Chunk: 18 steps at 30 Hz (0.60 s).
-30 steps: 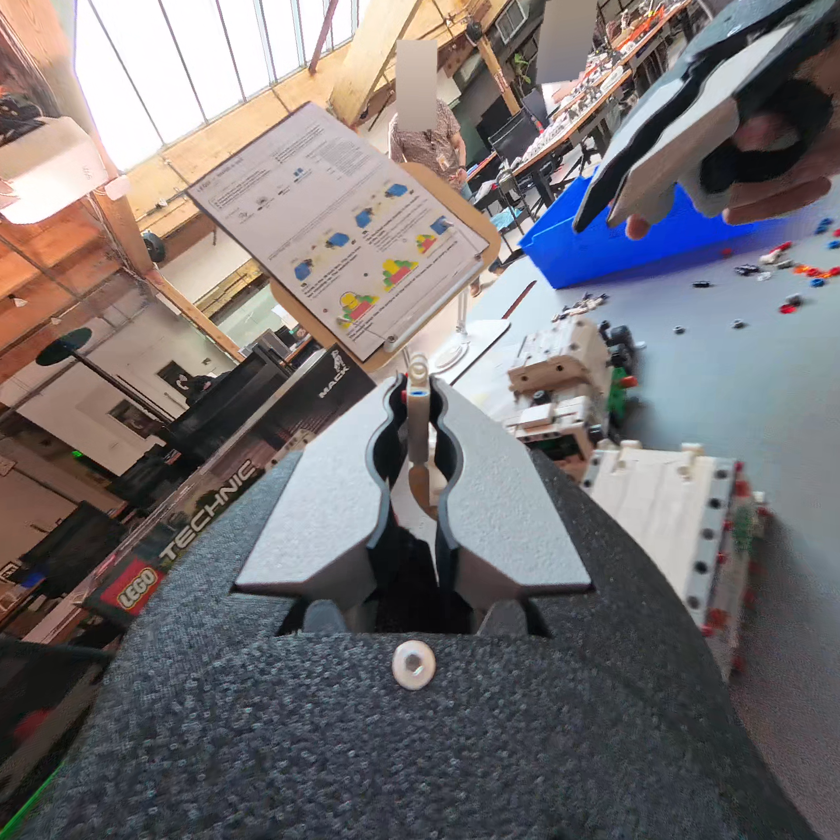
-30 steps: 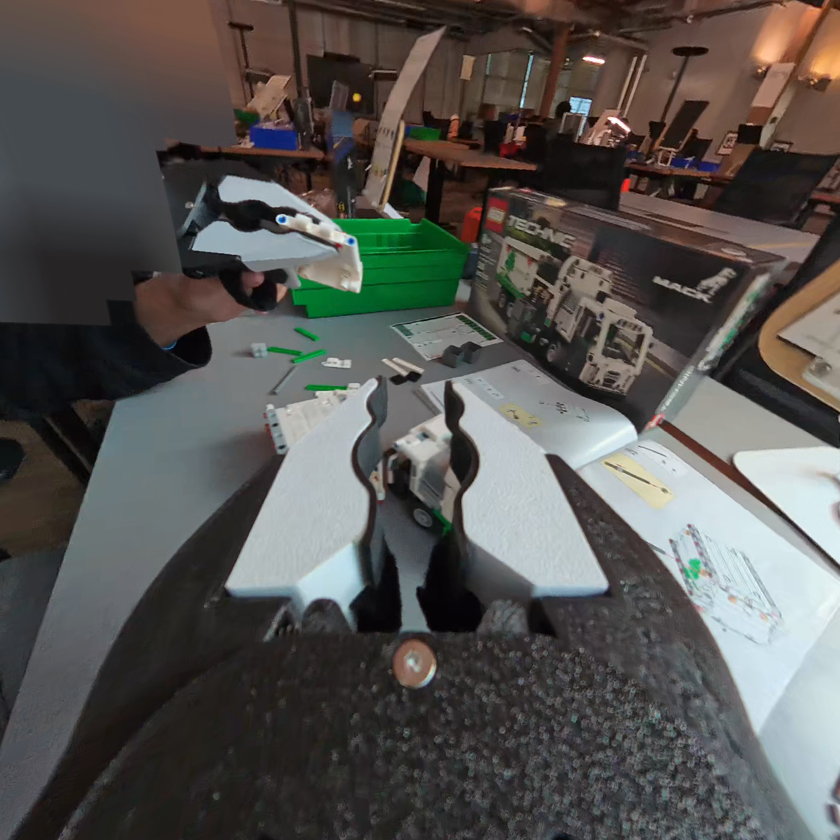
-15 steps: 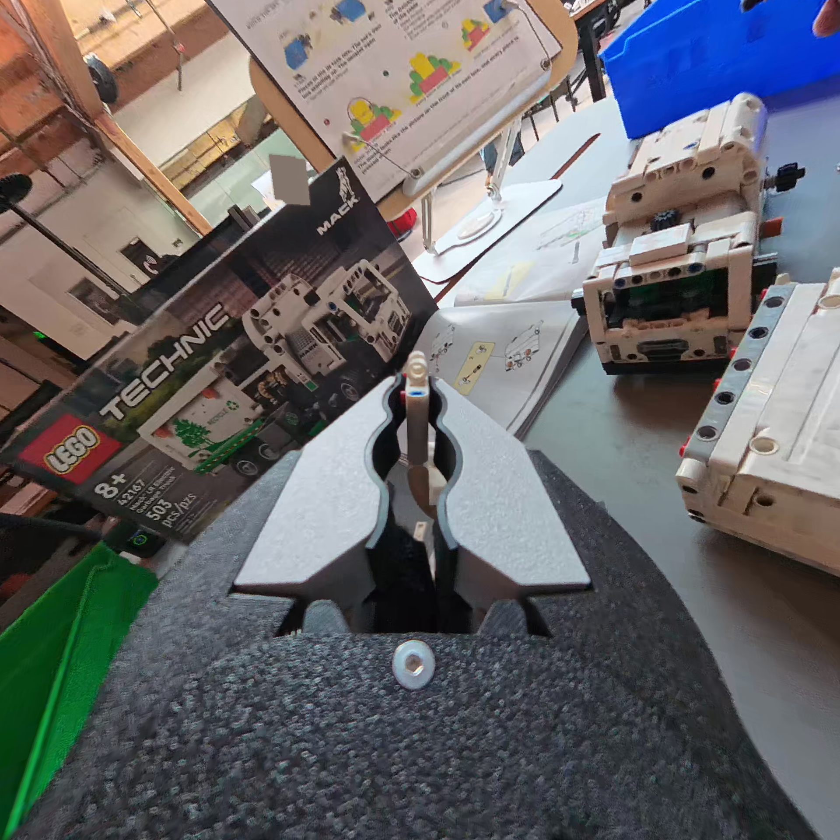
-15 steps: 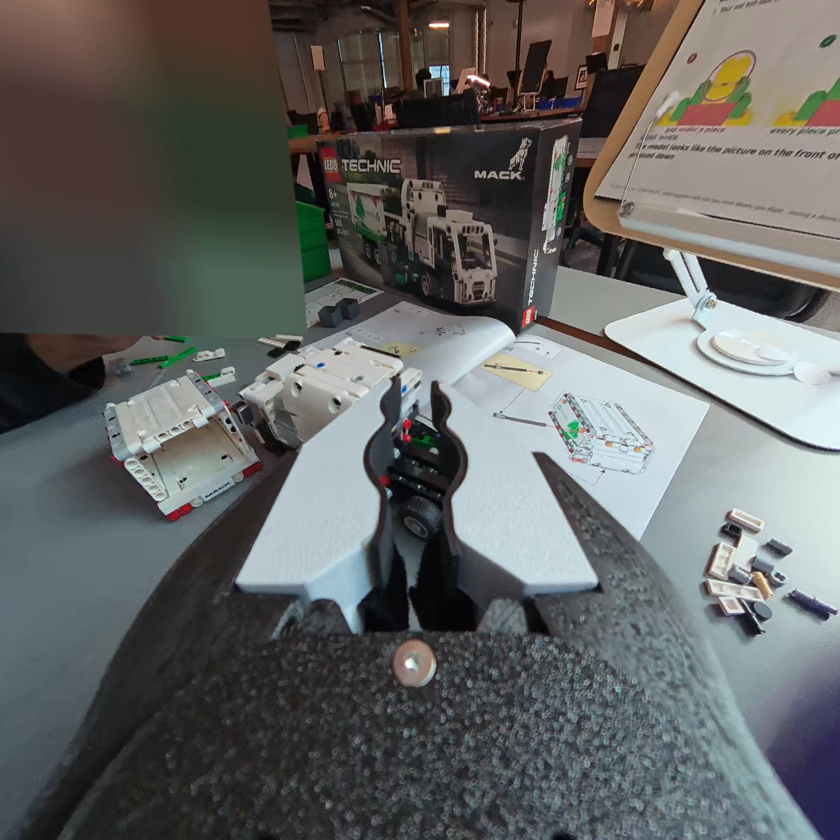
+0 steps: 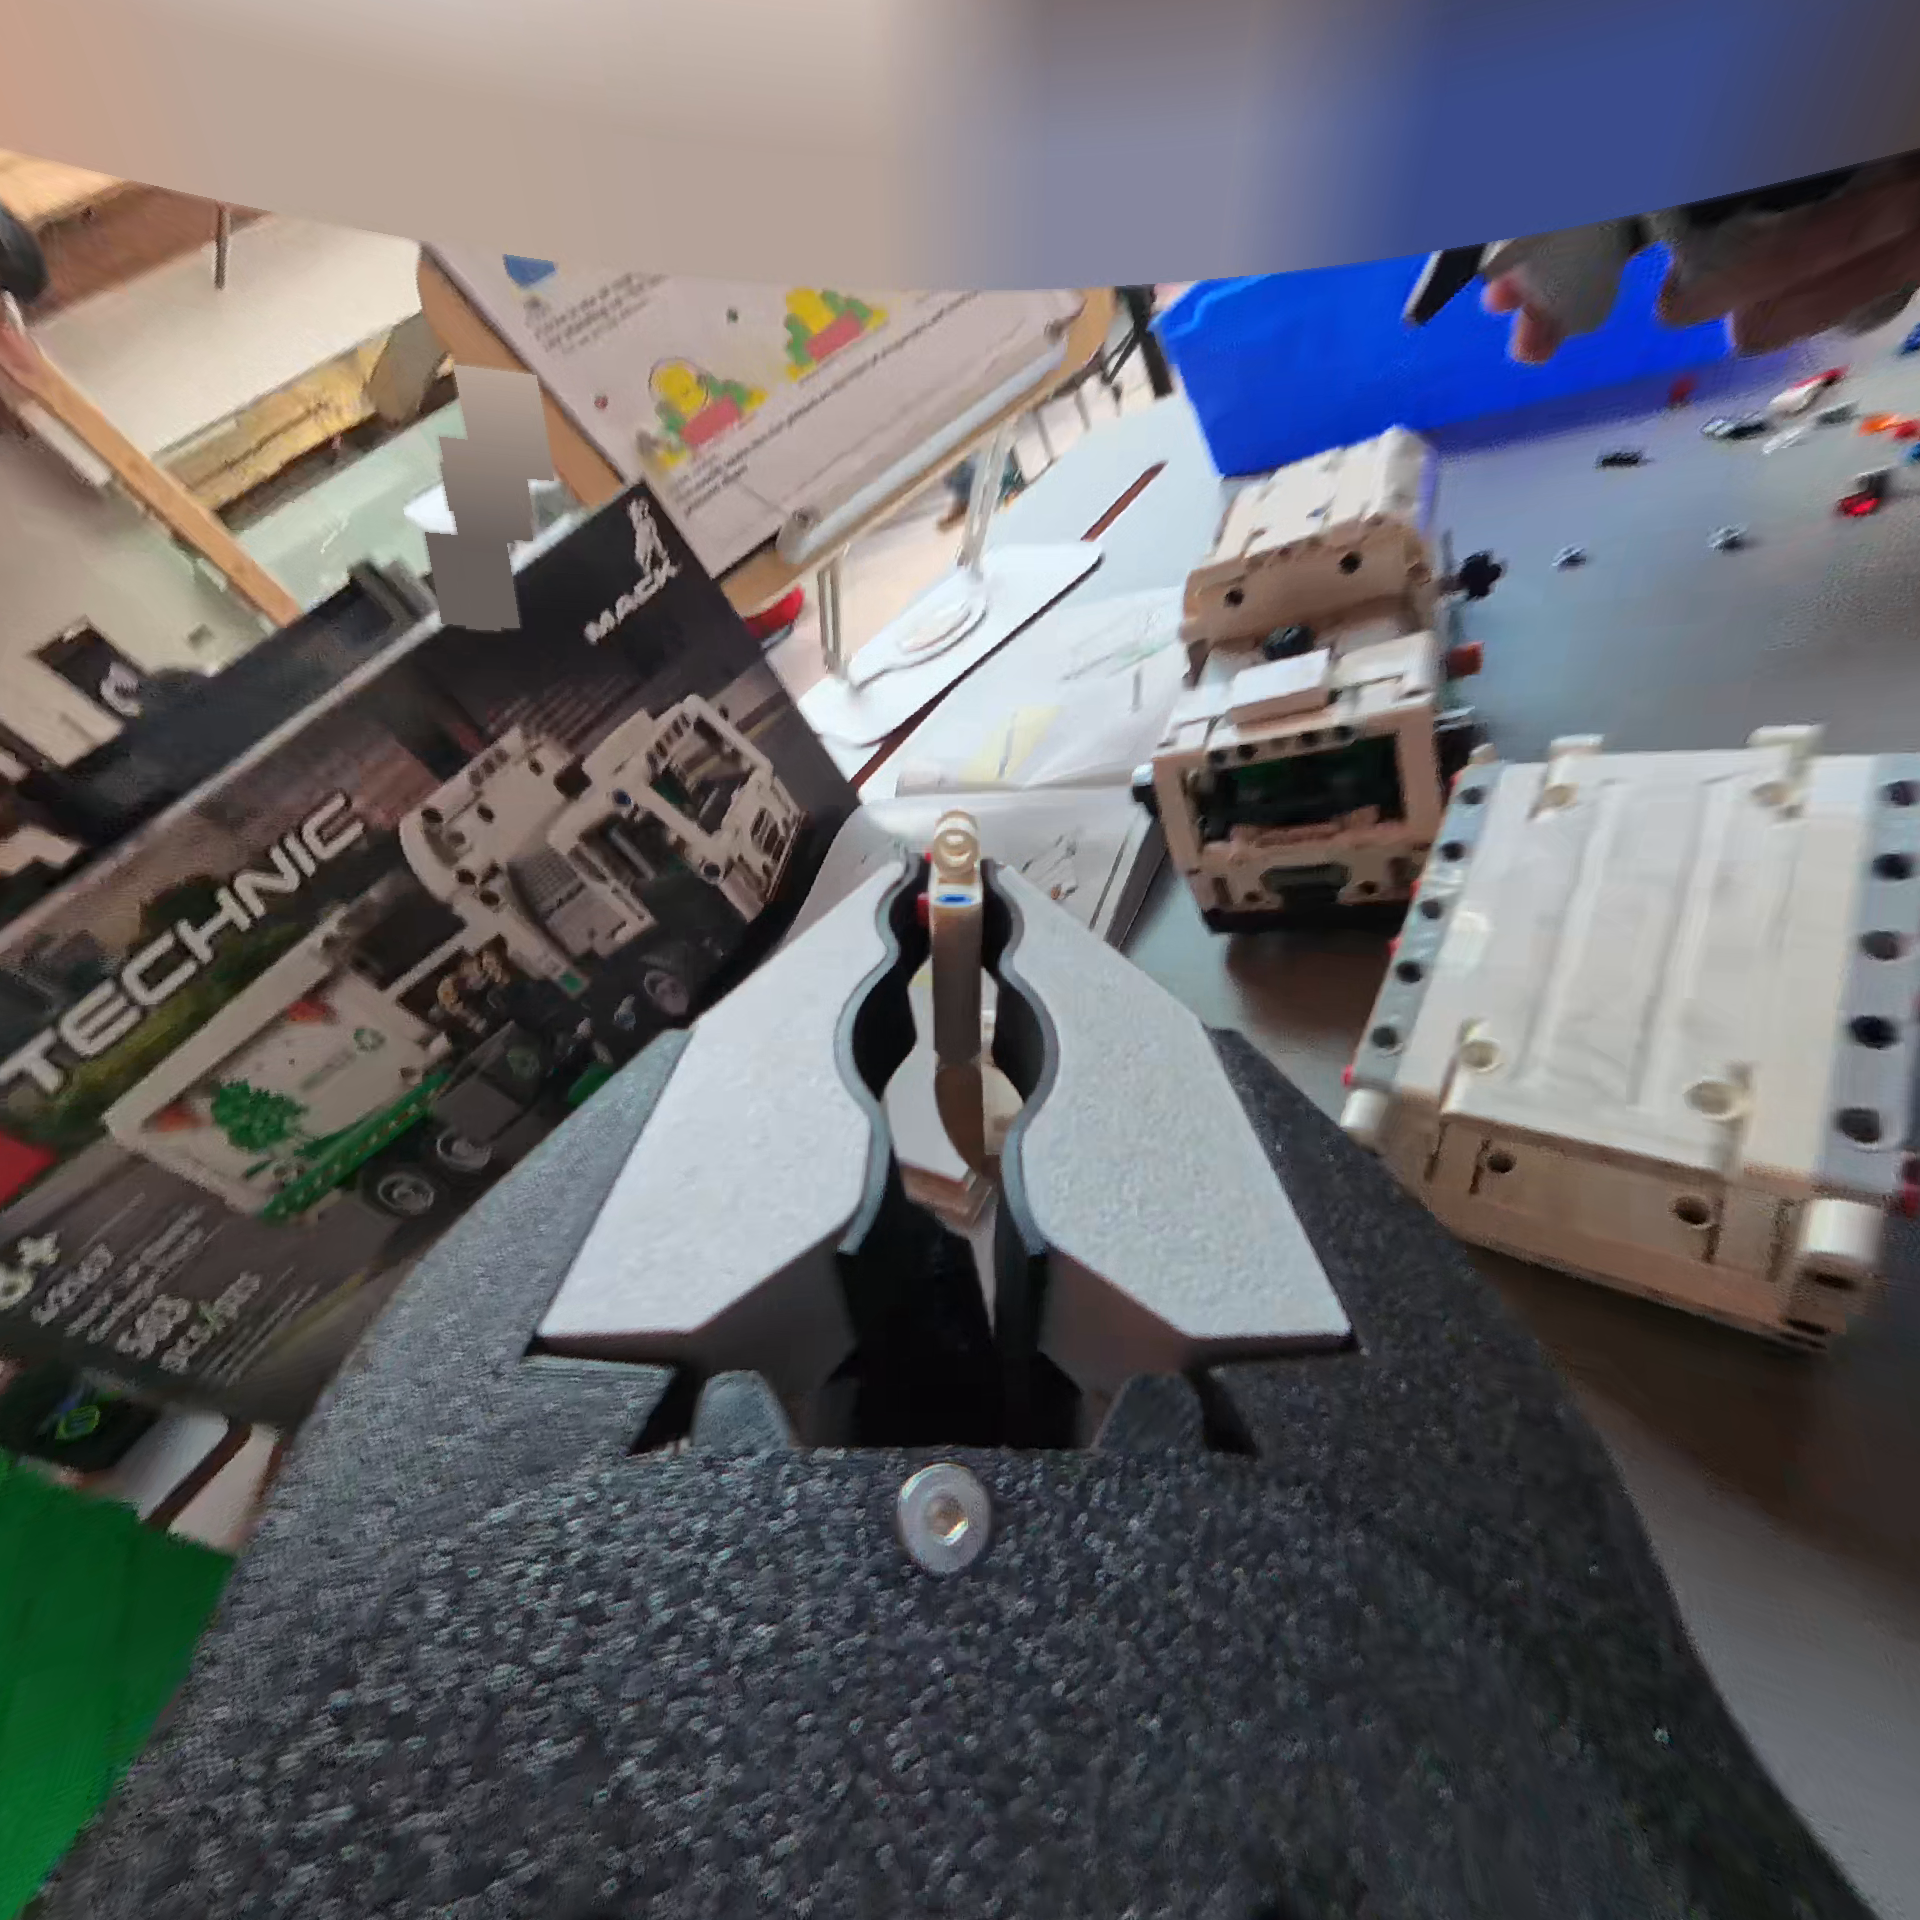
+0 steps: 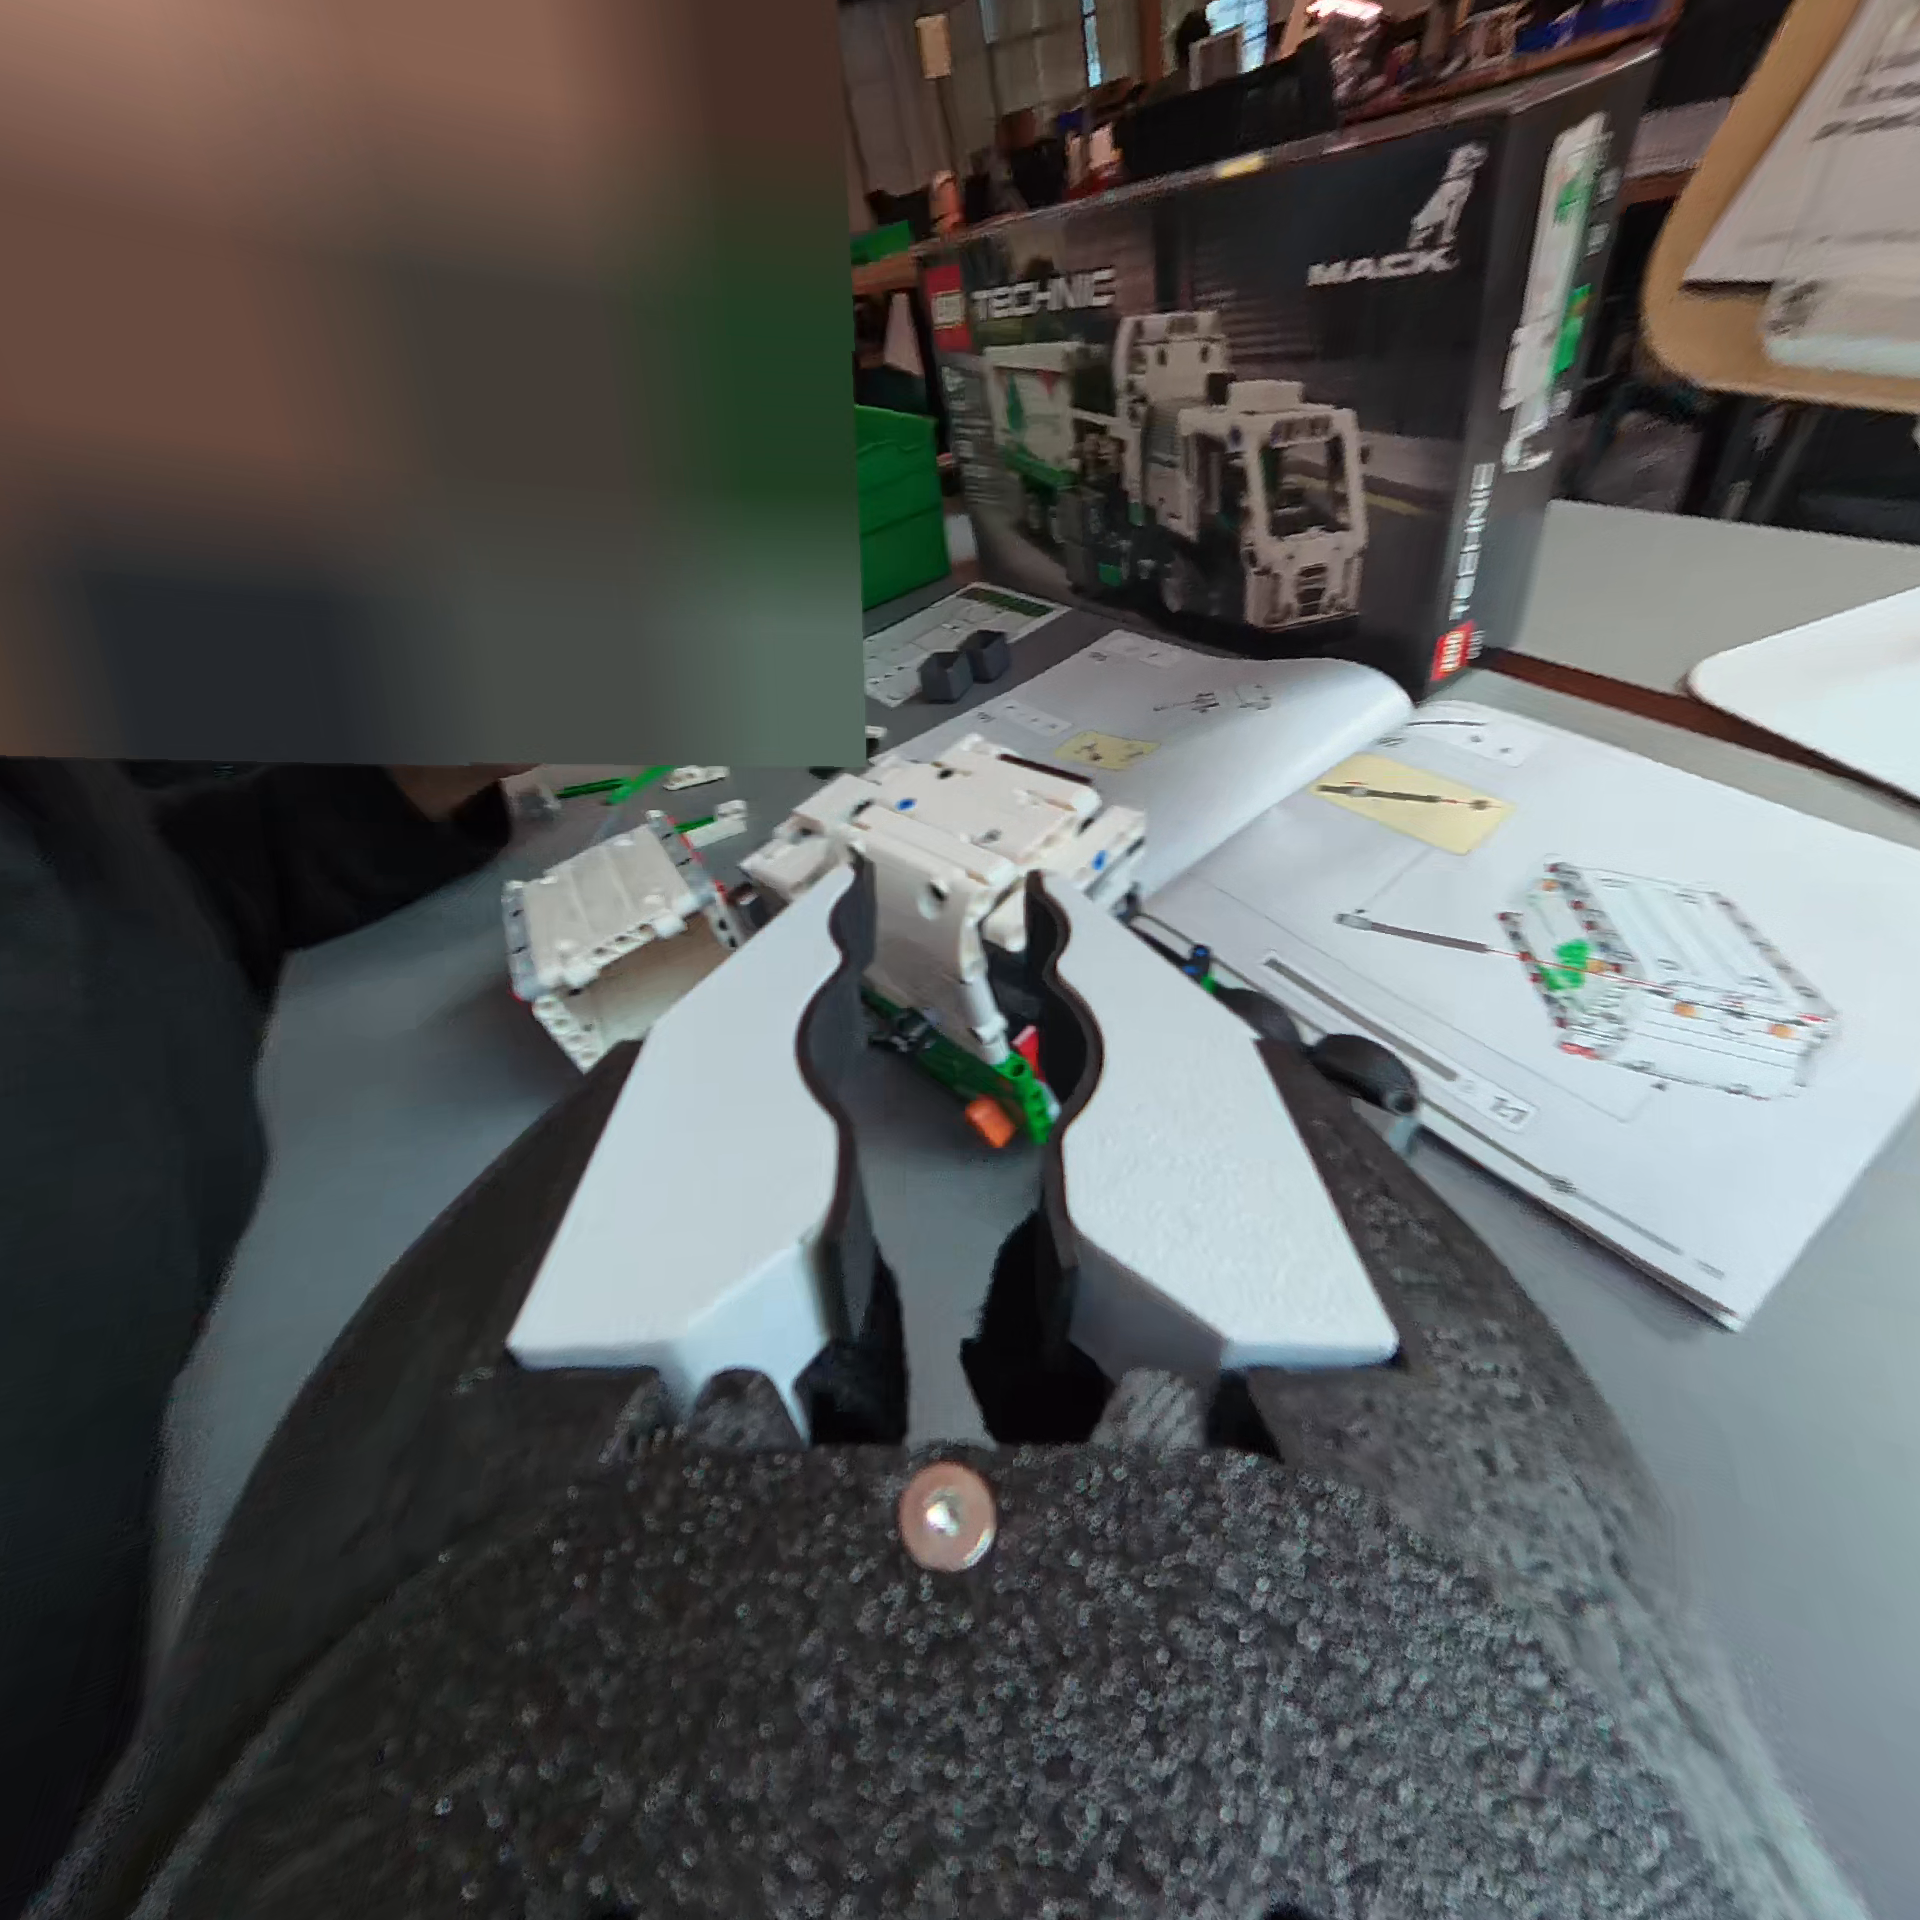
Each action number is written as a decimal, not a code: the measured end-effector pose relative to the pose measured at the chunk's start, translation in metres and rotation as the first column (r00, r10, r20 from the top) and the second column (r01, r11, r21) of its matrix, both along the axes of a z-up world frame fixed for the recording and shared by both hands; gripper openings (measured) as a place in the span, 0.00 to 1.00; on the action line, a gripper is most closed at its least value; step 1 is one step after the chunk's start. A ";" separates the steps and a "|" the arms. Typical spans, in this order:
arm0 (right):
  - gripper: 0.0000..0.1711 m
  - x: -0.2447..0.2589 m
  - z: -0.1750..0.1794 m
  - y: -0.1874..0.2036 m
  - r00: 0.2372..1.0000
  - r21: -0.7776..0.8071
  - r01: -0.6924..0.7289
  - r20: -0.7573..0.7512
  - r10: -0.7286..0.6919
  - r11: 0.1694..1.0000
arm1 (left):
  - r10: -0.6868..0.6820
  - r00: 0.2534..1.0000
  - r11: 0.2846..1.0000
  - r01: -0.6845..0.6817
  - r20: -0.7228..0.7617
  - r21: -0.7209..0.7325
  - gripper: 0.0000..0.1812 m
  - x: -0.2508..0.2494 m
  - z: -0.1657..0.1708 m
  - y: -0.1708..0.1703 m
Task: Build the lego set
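Observation:
My left gripper (image 5: 954, 896) is shut on a thin white lego piece (image 5: 956, 966) with a blue pin near its top; it stands upright between the jaws above the table. The white truck cab (image 5: 1309, 727) and a white box body (image 5: 1642, 1039) stand to its right. My right gripper (image 6: 945, 899) is open, its tips on either side of the truck cab (image 6: 956, 831), whose green chassis (image 6: 977, 1070) shows in the gap; contact cannot be told. The box body (image 6: 603, 935) lies to its left. The right gripper also shows far off in the left wrist view (image 5: 1455, 275).
The dark set box (image 5: 416, 883) (image 6: 1247, 416) stands behind. The open instruction booklet (image 6: 1455, 883) lies right of the cab. A blue bin (image 5: 1351, 364), scattered small parts (image 5: 1766, 436), green bins (image 6: 894, 499) (image 5: 62, 1662) and a clipboard stand (image 5: 831, 416) ring the work area. Left tips to right tips: about 25 centimeters.
My right gripper has moved in close to the truck cab and its jaws have opened wider. My left gripper has shifted slightly, still holding the white piece.

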State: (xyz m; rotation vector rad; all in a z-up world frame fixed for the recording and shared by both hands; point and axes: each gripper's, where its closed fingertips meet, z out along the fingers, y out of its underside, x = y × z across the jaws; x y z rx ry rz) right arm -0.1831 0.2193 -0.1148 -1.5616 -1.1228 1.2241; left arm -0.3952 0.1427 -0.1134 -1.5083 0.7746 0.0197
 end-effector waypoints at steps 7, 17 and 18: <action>0.28 -0.019 0.035 -0.090 0.907 -0.173 -0.420 -0.066 0.415 0.891 | -0.420 0.894 0.870 0.445 -0.155 0.214 0.03 0.098 0.033 -0.064; 0.36 -0.040 0.020 -0.223 0.642 -0.347 -0.720 -0.007 0.766 0.600 | -0.589 0.664 0.679 0.716 -0.460 0.164 0.03 0.193 0.017 -0.141; 0.35 -0.039 0.017 -0.228 0.648 -0.345 -0.712 0.012 0.762 0.611 | -0.592 0.653 0.671 0.724 -0.472 0.160 0.03 0.197 0.016 -0.145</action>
